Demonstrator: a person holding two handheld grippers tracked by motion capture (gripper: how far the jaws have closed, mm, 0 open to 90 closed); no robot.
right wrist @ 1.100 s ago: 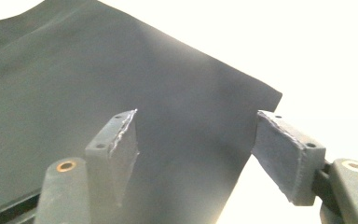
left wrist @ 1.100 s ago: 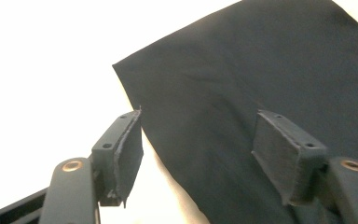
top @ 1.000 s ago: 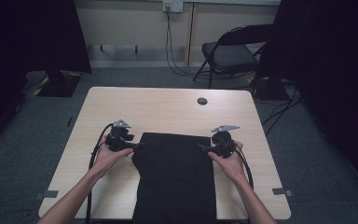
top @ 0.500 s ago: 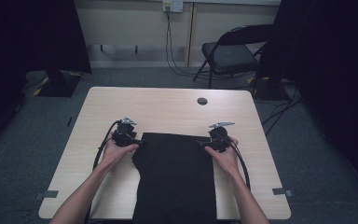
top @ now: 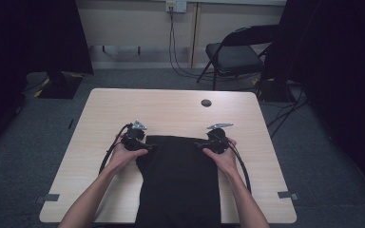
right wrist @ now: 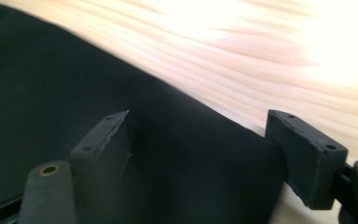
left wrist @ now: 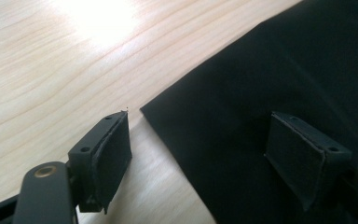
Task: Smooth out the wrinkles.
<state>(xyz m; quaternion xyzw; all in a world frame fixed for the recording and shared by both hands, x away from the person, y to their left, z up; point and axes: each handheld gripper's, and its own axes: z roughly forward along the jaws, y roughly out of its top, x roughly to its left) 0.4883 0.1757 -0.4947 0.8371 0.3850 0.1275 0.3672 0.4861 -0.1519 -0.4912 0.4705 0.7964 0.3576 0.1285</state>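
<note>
1. Far left of high view: dark curtain (top: 33, 38) and grey carpeted floor (top: 38, 114); pale wood table (top: 171, 107) in the middle of the room.
2. Left tongs (top: 145, 146) held in left hand (top: 123, 156) at the far left corner of a black cloth (top: 180, 180). Cable looping back along the forearm.
3. Left gripper view, closer in: left tongs (left wrist: 198, 149) spread wide, just been opening, nothing pinched. One pad over bare wood, the other over the cloth (left wrist: 279, 93); cloth corner lying between them. Wood grain and a bright glare patch visible here, lost from above.
4. Cloth spread flat on the near half of the table, centred, reaching from between the hands down to the near edge. Plain black, matte, straight clean edges, sharp corner, no print. No folds or creases made out.
5. Small round dark grommet (top: 206, 102) in the table top, beyond the cloth.
6. Right tongs (top: 204, 145) in right hand (top: 223, 159) at the far right corner of the cloth.
7. Right gripper view: right tongs (right wrist: 200, 154) also spread, just been opening, empty. Cloth (right wrist: 74, 93) edge running diagonally beneath them, one pad over fabric, the other near the edge by the wood.
8. Far right, high view alone: folding chair (top: 237, 54) by the wall, cables on the floor.
</note>
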